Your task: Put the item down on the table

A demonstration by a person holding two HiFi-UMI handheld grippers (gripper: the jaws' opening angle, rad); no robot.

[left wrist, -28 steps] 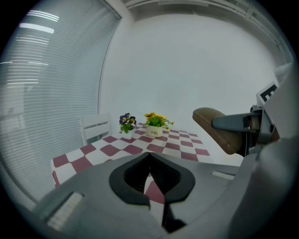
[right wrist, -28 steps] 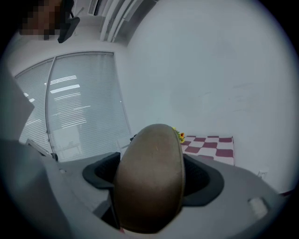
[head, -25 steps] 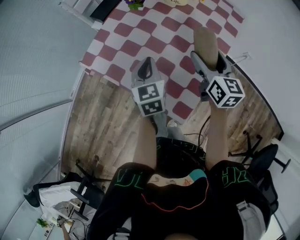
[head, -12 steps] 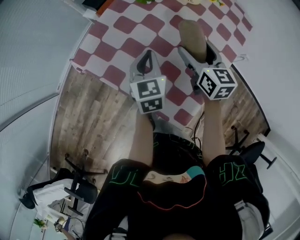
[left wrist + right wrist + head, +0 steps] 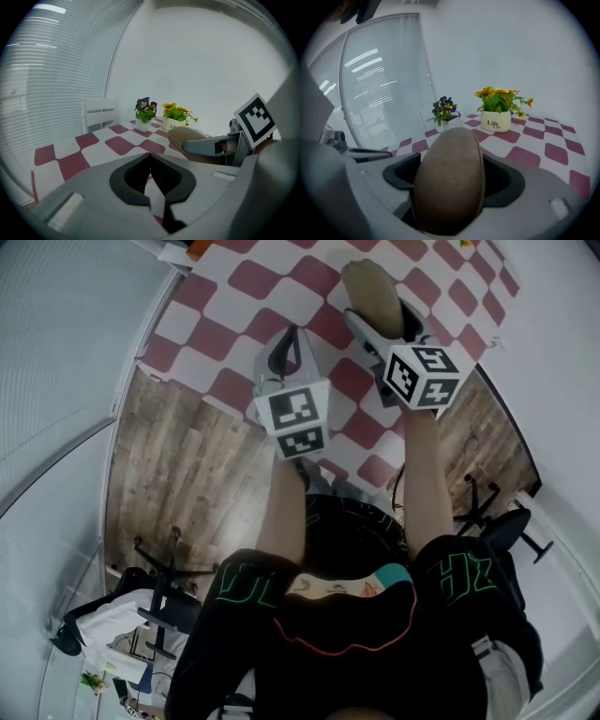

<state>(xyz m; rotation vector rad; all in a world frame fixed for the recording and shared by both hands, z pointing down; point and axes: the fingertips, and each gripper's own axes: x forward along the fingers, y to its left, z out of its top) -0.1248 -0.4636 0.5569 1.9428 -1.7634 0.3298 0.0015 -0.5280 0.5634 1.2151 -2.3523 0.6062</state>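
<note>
A brown, rounded oval item (image 5: 450, 178) stands on end between the jaws of my right gripper (image 5: 451, 201), which is shut on it. In the head view the item (image 5: 373, 292) sticks out ahead of the right gripper (image 5: 380, 315), above the red-and-white checked table (image 5: 234, 324). My left gripper (image 5: 289, 348) hovers over the table's near edge, to the left of the right one. Its jaws (image 5: 150, 159) are shut with nothing between them. From the left gripper view, the item (image 5: 185, 137) shows at the right, above the cloth.
A white pot of yellow flowers (image 5: 497, 115) and a small pot of purple flowers (image 5: 446, 112) stand at the table's far side, near a white wall. Blinds cover the left side. Wooden floor (image 5: 187, 474) and office chairs (image 5: 159, 587) lie below the table's edge.
Both grippers have moved forward over the checked table, the right one carrying the brown item farther in. The grip on the item is unchanged.
</note>
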